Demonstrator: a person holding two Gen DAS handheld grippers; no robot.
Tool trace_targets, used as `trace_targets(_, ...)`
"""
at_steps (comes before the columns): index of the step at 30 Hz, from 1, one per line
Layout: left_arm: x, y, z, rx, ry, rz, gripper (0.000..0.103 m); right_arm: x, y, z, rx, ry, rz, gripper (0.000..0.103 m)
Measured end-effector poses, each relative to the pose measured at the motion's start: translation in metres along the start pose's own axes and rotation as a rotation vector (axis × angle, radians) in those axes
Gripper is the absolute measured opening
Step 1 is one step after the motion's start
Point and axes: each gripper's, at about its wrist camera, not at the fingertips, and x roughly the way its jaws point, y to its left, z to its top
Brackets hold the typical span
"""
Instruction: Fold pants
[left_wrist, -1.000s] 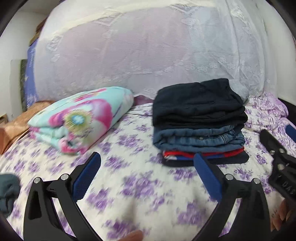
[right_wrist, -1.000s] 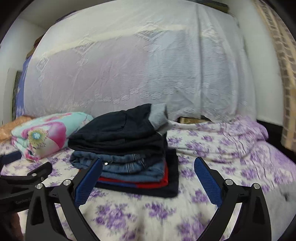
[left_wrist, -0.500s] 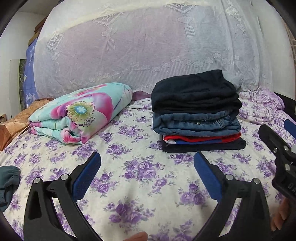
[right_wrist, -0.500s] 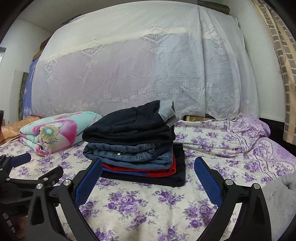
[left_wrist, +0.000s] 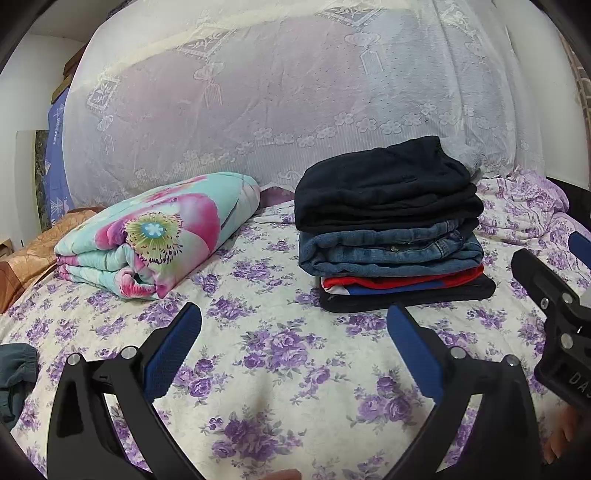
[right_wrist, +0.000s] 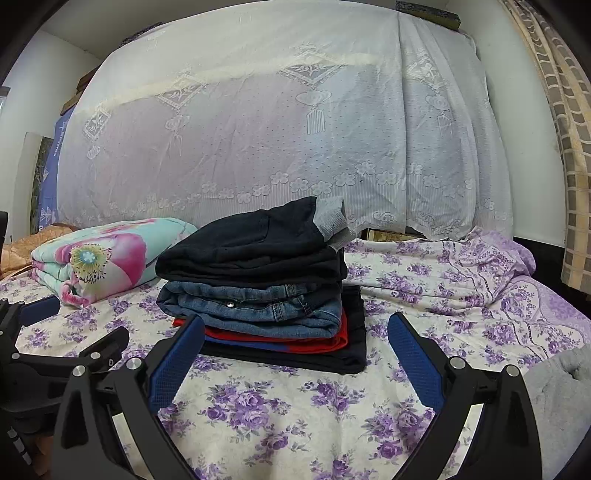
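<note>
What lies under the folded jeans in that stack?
Under the folded jeans lie a red garment, showing blue at its edge, then a black garment on the bedsheet. Only their edges show.

pants: we've got a neat folded stack (left_wrist: 391, 229) on the flowery bed; dark navy pair (left_wrist: 384, 188) on top, jeans (left_wrist: 388, 251) under, red then black at the bottom

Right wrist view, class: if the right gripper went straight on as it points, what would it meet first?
The right gripper, open and empty, most likely meets the folded pile of dark, denim and red clothes on the purple-flowered bedsheet, though depth is uncertain.
</note>
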Motion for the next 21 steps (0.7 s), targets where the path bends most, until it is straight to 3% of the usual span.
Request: trace_targets(21, -0.0018, -0.0054, -0.0008, 0.03, -0.005, -0.001, 0.098, 0.0062, 0.0003, -0.0011, 0.01, 0.028, -0.001, 0.099)
